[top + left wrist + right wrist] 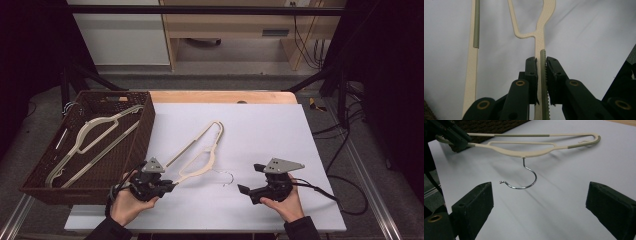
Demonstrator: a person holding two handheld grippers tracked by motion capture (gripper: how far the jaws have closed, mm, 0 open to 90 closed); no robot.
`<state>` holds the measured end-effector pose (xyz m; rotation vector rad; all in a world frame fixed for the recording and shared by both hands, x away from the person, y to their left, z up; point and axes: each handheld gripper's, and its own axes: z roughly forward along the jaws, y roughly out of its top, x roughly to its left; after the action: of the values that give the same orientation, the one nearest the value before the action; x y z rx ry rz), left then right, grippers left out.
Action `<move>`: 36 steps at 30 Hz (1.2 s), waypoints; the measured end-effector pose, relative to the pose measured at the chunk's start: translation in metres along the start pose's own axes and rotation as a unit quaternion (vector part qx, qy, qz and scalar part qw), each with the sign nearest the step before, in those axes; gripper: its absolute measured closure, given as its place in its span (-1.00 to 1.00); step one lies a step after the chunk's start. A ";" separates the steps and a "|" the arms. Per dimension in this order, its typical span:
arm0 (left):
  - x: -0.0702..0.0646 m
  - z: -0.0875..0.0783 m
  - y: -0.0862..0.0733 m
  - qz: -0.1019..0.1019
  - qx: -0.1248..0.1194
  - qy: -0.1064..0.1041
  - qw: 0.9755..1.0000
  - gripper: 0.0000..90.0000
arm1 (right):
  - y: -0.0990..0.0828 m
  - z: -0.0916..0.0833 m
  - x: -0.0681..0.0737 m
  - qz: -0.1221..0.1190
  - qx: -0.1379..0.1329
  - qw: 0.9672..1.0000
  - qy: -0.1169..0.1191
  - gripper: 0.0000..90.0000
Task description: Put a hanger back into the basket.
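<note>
The left tongs [541, 82] hide part of the cream hanger's [539, 37] arm.

The high view looks forward and down from above the person's side onto the white table [260, 130], taking in the whole top and the floor beyond. The left gripper view sits close, looking along its jaws at the hanger [539, 37]. The right gripper view looks low across the table at the same hanger [529, 148], from a little farther off. All three views share the hanger [197, 155].
</note>
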<state>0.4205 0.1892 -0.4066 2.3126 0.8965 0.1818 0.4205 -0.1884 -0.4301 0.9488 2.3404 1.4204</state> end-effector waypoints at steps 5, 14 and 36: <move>0.001 -0.008 0.003 -0.010 -0.023 0.000 1.000 0.78 | -0.001 0.003 0.001 0.000 0.004 1.000 0.002 -0.83; 0.004 -0.012 0.003 -0.026 -0.051 0.005 0.998 0.78 | -0.003 0.018 0.003 0.009 0.005 1.000 0.023 -0.81; 0.010 -0.018 0.002 -0.047 -0.065 -0.008 0.997 0.78 | 0.012 0.083 0.003 0.002 -0.045 0.998 0.037 -0.09</move>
<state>0.4232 0.2036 -0.3922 2.1445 0.9538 0.1768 0.4655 -0.1244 -0.4613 0.8917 2.3048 1.5754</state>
